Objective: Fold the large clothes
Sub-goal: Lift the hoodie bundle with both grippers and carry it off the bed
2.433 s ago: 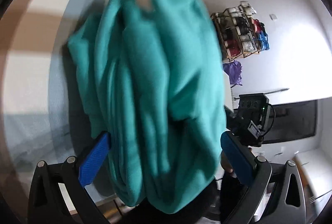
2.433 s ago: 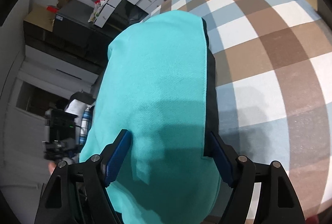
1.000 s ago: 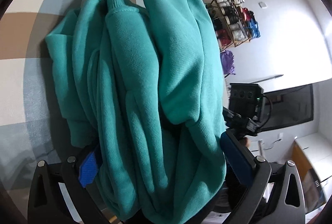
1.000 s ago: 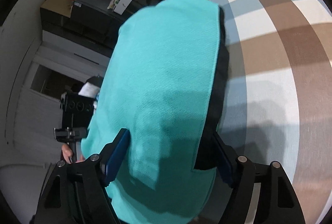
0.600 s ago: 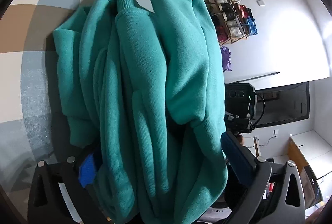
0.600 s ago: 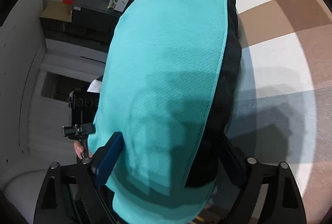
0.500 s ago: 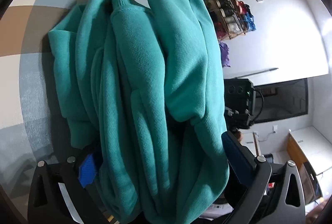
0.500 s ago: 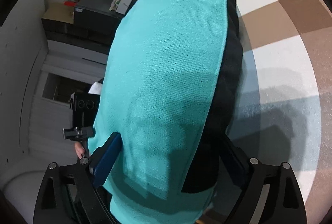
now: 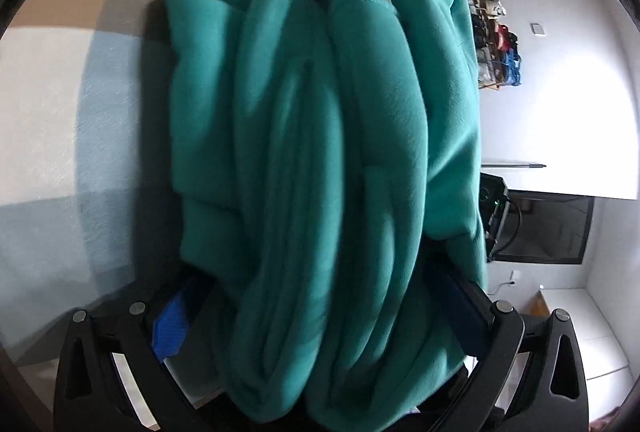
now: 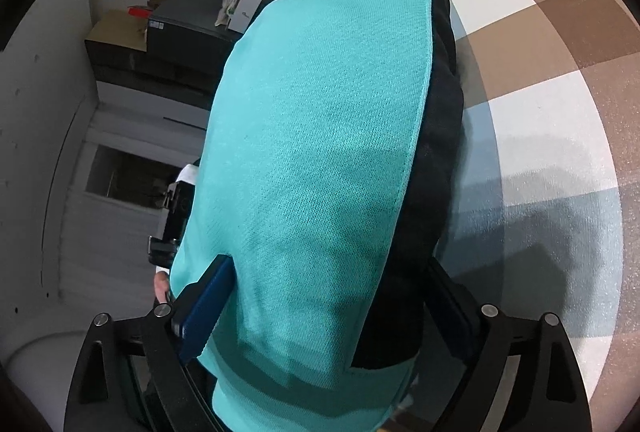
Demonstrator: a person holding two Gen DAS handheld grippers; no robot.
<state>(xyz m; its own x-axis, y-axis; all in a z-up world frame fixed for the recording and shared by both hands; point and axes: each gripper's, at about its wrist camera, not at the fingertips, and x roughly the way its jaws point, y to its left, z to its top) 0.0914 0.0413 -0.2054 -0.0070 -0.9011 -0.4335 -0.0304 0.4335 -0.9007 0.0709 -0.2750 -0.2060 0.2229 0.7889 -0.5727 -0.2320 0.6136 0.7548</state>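
Observation:
A folded teal sweatshirt (image 9: 320, 152) lies in thick rolls on the checked cloth (image 9: 48, 104) and fills the gap of my left gripper (image 9: 316, 316), which is shut on its near end. Its left blue pad (image 9: 172, 324) shows beside the fabric; the right pad is mostly hidden. From the other end the sweatshirt (image 10: 320, 152) looks smooth and teal, with a black layer (image 10: 436, 152) along its right side. My right gripper (image 10: 324, 312) stands open wide around that end, with the bundle between its jaws and its left pad (image 10: 208, 308) at the cloth's edge.
The brown, blue and white checked cloth (image 10: 560, 112) spreads to the right of the bundle. Beyond it stand a wire rack of goods (image 9: 494, 40) on a white wall, a dark screen (image 9: 548, 228), and stacked boxes and cabinets (image 10: 160, 32). A hand (image 10: 160, 284) holds the other gripper's handle.
The right jaws have widened around the sweatshirt. The left view has sunk and rolled, so the bundle now stands more upright and fills more of the picture.

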